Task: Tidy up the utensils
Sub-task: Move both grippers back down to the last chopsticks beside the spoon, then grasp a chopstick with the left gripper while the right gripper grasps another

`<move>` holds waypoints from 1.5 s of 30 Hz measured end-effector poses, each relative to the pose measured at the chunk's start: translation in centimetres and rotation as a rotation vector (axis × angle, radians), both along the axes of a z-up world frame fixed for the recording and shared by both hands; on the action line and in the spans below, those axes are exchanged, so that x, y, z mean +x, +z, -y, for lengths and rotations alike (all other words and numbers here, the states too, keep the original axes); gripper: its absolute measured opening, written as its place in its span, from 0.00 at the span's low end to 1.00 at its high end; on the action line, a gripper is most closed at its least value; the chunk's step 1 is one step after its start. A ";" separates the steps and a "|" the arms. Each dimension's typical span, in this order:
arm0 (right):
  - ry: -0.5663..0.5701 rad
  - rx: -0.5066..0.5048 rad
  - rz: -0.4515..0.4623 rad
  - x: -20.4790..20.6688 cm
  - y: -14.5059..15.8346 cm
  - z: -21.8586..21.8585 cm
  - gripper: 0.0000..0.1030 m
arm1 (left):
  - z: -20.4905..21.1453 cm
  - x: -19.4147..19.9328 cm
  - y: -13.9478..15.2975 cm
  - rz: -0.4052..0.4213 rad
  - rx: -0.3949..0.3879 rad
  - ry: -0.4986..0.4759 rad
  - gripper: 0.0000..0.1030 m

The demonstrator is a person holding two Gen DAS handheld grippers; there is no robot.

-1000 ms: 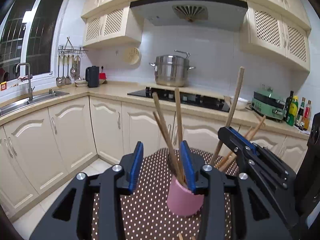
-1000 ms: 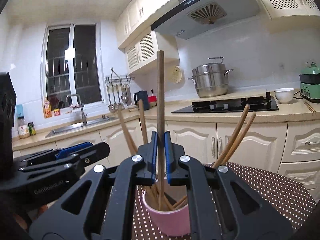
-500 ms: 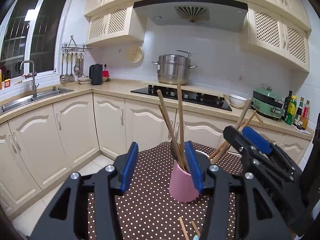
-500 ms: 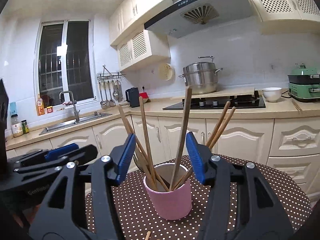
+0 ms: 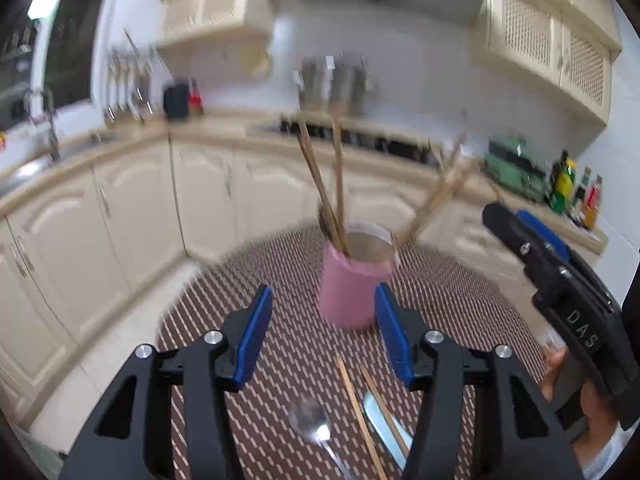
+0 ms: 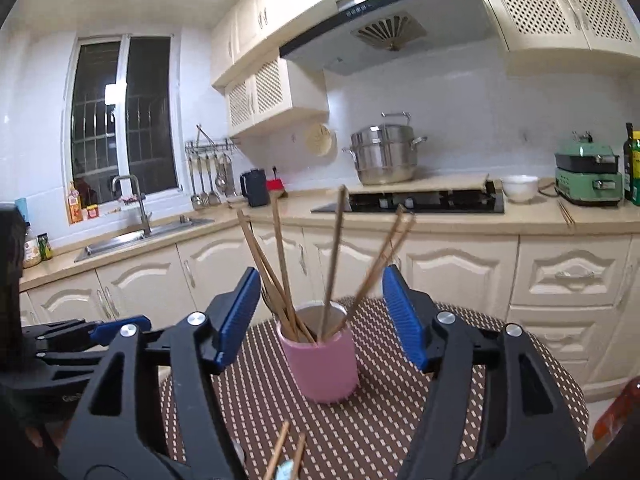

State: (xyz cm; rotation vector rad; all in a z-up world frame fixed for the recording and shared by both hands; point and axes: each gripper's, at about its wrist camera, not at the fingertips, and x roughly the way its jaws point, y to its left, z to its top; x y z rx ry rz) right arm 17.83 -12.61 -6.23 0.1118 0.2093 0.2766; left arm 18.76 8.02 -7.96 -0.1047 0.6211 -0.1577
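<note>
A pink cup stands on the dotted brown table and holds several wooden chopsticks. Two loose chopsticks, a metal spoon and a light blue utensil lie on the table in front of the cup. My left gripper is open and empty, just short of the cup. My right gripper is open and empty, its fingers either side of the cup; it also shows in the left wrist view.
Cream kitchen cabinets stand behind the table. The counter carries a black hob, a steel pot, a white bowl, a green appliance and a sink at the left.
My right gripper let go of a chopstick, which now stands in the cup, and opened wide. Both grippers drew back from the cup. The left view tilted down, showing utensils on the table.
</note>
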 end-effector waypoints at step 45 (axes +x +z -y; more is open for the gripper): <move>0.272 -0.125 -0.811 7.0 -11.1 -2.9 0.61 | 1.9 5.6 -8.0 -0.314 -0.095 0.028 0.05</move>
